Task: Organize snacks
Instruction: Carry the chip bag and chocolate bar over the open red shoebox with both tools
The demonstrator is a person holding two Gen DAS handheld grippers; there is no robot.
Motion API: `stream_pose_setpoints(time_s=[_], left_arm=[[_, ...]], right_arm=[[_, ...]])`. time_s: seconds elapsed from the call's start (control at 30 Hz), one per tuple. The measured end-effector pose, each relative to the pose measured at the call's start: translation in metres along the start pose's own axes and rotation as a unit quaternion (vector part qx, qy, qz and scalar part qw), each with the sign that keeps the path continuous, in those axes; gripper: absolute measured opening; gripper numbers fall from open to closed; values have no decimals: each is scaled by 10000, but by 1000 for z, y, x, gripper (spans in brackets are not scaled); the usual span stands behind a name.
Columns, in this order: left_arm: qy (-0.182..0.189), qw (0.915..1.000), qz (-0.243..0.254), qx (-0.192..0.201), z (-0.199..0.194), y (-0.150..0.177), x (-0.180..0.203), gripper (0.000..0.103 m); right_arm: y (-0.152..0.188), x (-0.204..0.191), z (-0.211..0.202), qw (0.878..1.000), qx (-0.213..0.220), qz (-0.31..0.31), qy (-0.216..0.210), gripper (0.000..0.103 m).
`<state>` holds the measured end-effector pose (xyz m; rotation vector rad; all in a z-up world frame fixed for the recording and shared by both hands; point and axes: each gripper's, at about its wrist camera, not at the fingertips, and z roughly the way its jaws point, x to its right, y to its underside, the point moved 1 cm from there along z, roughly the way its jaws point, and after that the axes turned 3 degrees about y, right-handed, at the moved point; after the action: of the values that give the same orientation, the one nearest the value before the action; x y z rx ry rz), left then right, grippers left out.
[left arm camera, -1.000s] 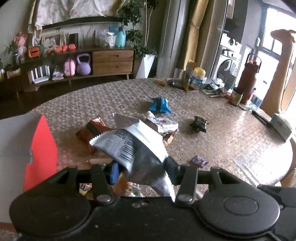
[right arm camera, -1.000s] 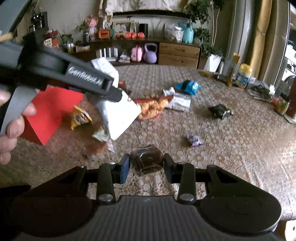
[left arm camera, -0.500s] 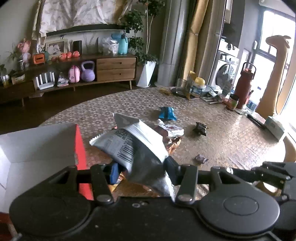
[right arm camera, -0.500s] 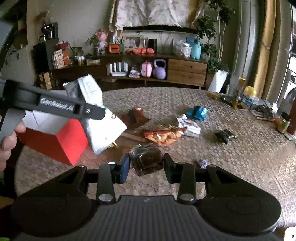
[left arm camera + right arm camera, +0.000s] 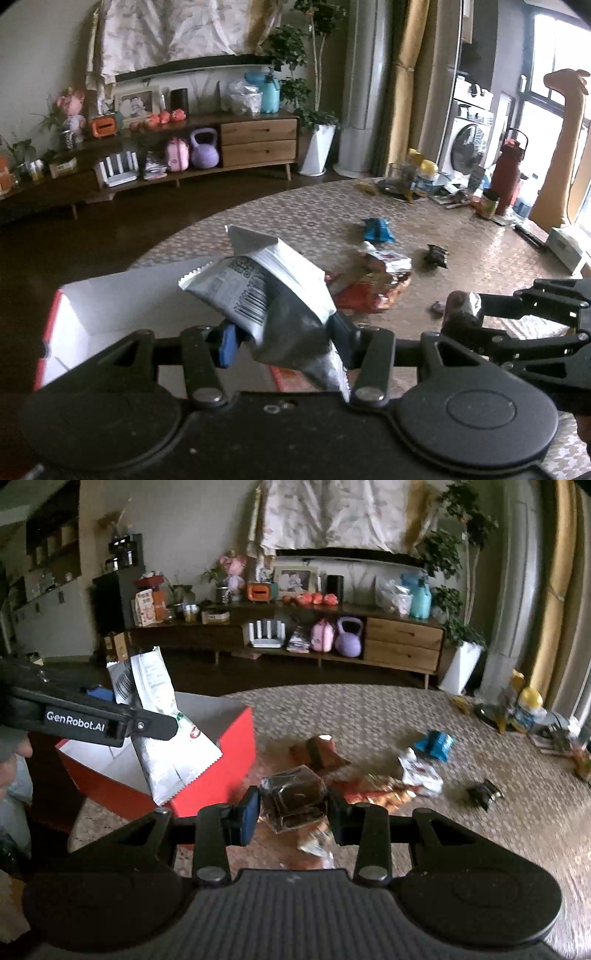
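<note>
My left gripper (image 5: pixel 284 336) is shut on a silver-and-white snack bag (image 5: pixel 273 295) and holds it above the open red box (image 5: pixel 122 306), whose inside is white. In the right wrist view the left gripper (image 5: pixel 140 716) comes in from the left, and the bag (image 5: pixel 166 746) hangs over the box (image 5: pixel 229 771). My right gripper (image 5: pixel 291 808) is shut on a clear-wrapped brown cake (image 5: pixel 293 797), held in the air just right of the box. The left wrist view shows the right gripper (image 5: pixel 469 317) at the right edge, with the cake (image 5: pixel 460 304) in it.
Loose snacks lie on the patterned round table (image 5: pixel 480 849): a blue packet (image 5: pixel 434 744), a white-red packet (image 5: pixel 421 775), an orange bag (image 5: pixel 380 794), a brown packet (image 5: pixel 321 753) and a small dark packet (image 5: pixel 484 794). Jars and a red flask (image 5: pixel 508 181) stand at the far right edge.
Both grippers have risen with their snacks and moved toward the red box. The left bag now hangs over the box opening, and the right gripper has come into the left wrist view.
</note>
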<state>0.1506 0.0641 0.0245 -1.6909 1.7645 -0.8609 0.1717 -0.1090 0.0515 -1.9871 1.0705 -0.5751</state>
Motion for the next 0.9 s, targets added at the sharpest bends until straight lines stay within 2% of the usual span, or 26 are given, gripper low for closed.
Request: stream_pose_setpoints(time_s=[0.47, 0.9], left_arm=[[-513, 9985, 32, -202, -13, -5, -79, 49], [-899, 9939, 62, -634, 11, 6, -137, 50]], right_arm=[[-39, -63, 49, 9990, -55, -233, -376, 37], [-51, -112, 110, 9966, -452, -367, -586, 37]])
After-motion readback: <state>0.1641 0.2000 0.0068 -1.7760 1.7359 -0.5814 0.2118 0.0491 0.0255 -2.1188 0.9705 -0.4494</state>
